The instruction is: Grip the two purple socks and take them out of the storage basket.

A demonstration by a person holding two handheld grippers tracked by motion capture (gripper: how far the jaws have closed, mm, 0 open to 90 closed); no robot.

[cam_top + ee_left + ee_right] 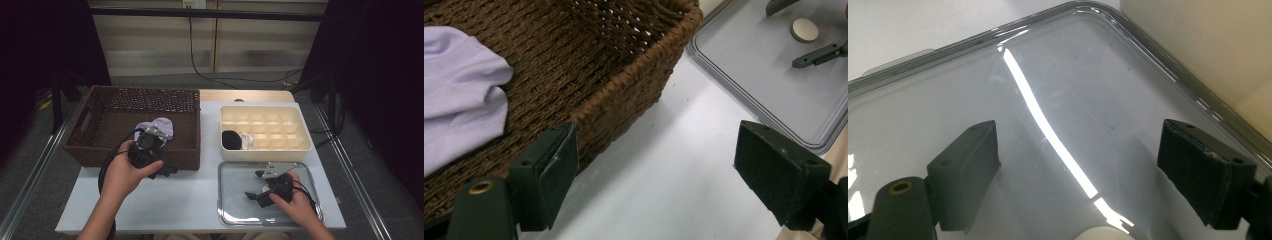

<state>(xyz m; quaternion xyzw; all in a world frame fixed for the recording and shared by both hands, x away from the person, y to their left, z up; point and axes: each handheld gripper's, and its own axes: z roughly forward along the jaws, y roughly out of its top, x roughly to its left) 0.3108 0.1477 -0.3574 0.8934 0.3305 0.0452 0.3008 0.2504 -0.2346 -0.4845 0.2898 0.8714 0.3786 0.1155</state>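
Basket (107, 142) sits on the table's (165, 200) left with lilac cloth (162, 126) inside; left gripper (656, 165) hovers at its near corner, fingers apart. Right gripper (1078, 160), fingers apart, hovers over the tray (235, 207).

brown woven basket (115, 131), lilac cloth (161, 127), silver tray (235, 200)

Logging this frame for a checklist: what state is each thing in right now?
Left claw: open, holding nothing, at the basket's front corner.
Right claw: open, holding nothing, over the tray.
Wicker basket: upright, lilac cloth inside.
Metal tray: flat.
Divided box: open-topped, black item and white item in front-left cells.
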